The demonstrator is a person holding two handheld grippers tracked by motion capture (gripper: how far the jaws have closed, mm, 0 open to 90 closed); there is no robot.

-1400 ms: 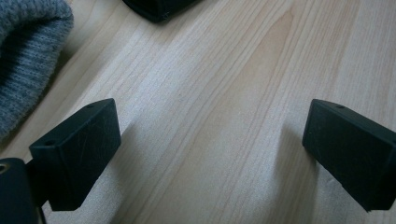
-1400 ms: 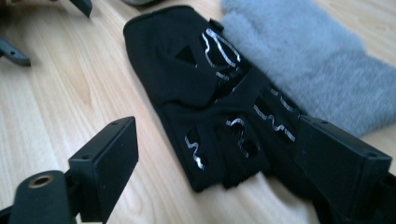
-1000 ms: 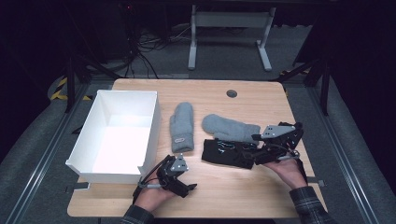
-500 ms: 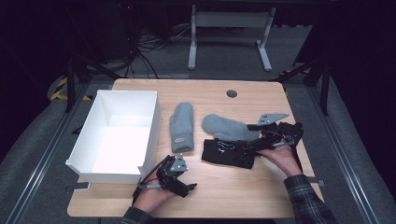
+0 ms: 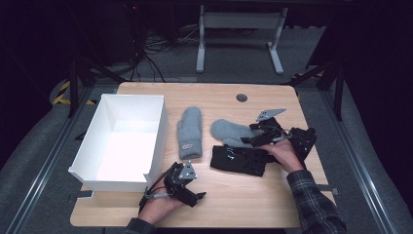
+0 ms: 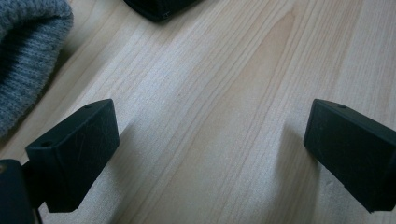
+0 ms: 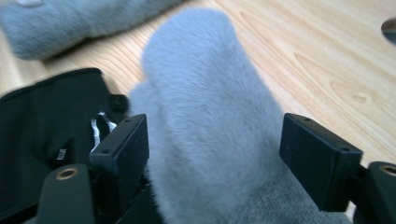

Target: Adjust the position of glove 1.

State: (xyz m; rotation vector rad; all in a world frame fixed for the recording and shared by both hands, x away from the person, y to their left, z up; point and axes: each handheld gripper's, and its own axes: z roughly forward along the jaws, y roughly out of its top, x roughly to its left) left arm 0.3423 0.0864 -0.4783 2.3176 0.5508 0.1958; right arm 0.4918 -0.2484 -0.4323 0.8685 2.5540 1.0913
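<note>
One grey mitten between right tongs, lying crosswise, fingertips seemingly leftward

Before me two grey mittens, two black gloves, one white box, two grippers in my hands

The high view is looking forward and down from above the near side, taking in the whole counter. The left gripper view is skimming close over bare wood, while the right gripper view is sitting close over the grey mitten, which the high view is sharing.
</note>
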